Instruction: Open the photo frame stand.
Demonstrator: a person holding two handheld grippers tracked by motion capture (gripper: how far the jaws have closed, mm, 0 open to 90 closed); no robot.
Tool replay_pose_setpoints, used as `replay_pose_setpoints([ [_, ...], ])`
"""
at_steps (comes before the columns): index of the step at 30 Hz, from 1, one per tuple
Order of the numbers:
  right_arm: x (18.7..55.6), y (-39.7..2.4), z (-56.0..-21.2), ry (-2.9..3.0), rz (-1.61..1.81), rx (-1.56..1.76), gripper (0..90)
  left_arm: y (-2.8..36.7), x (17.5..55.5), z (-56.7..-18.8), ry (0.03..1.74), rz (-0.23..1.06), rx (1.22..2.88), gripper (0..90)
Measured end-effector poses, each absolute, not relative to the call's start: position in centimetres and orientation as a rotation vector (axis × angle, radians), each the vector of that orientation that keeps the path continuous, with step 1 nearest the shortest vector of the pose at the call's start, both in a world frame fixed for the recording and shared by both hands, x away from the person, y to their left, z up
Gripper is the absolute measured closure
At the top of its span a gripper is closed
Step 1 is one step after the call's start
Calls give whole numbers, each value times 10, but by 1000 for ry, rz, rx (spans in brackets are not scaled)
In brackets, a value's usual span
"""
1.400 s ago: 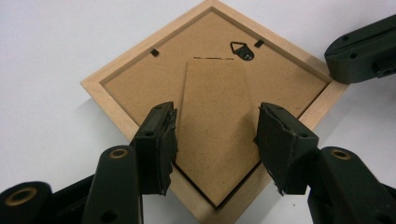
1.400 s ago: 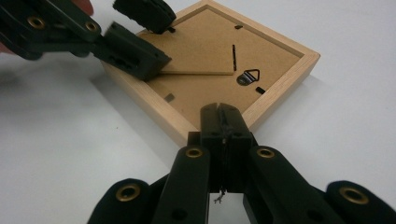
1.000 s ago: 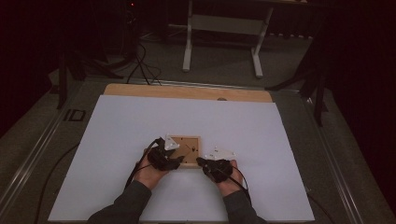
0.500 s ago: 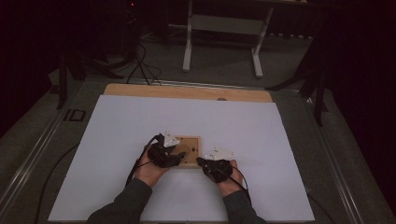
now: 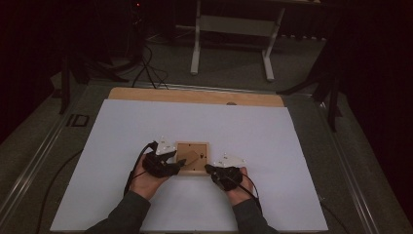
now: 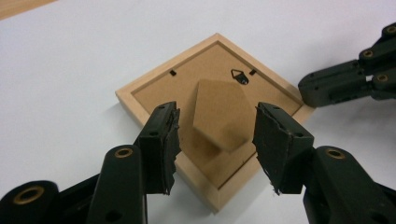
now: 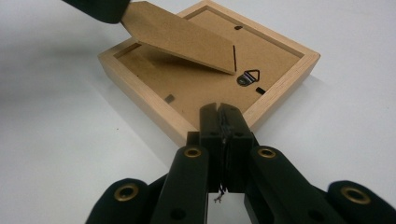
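Frame work is at the stand-raising step: a small wooden picture frame (image 5: 192, 158) lies face down on the white tabletop (image 5: 272, 141), just in front of the person, between the two grippers. Its brown fibreboard easel stand (image 6: 219, 114) is lifted clear of the backing board, hinged near the metal hanger (image 7: 247, 77) and tilted upward.

The left gripper (image 6: 215, 140) hovers over the near corner with its fingers (image 6: 161, 140) apart, one on each side of the stand; in the left gripper view no pad seems to press on it, though in the right gripper view a dark fingertip sits at the stand's raised end, so light contact there cannot be ruled out. The right gripper (image 7: 219, 116) has its fingers together, tips pressed against the frame's wooden edge at a corner, apparently bracing it against sliding.

The next move likely calls for swinging the stand fully open, then taking a firm hold on the frame's rim to tip it upright, while the right gripper keeps the frame from skating across the smooth surface.
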State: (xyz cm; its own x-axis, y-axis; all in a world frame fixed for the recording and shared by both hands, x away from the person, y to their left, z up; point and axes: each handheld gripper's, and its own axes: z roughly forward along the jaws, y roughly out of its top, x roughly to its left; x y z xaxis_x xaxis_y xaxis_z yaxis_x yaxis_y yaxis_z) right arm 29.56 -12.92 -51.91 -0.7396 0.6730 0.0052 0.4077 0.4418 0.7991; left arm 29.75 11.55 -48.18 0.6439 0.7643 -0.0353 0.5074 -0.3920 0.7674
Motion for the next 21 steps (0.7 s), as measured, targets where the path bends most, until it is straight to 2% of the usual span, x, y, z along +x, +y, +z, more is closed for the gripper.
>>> replay_pose_setpoints([
  [3,296,-129,-519,2384,1194,926,882,120,293,-483,991,399,2064,506],
  [10,295,-129,-519,2385,1193,924,879,126,284,-488,969,372,2099,642],
  [21,295,-129,-519,2385,1195,923,879,117,291,-498,987,330,2174,866],
])
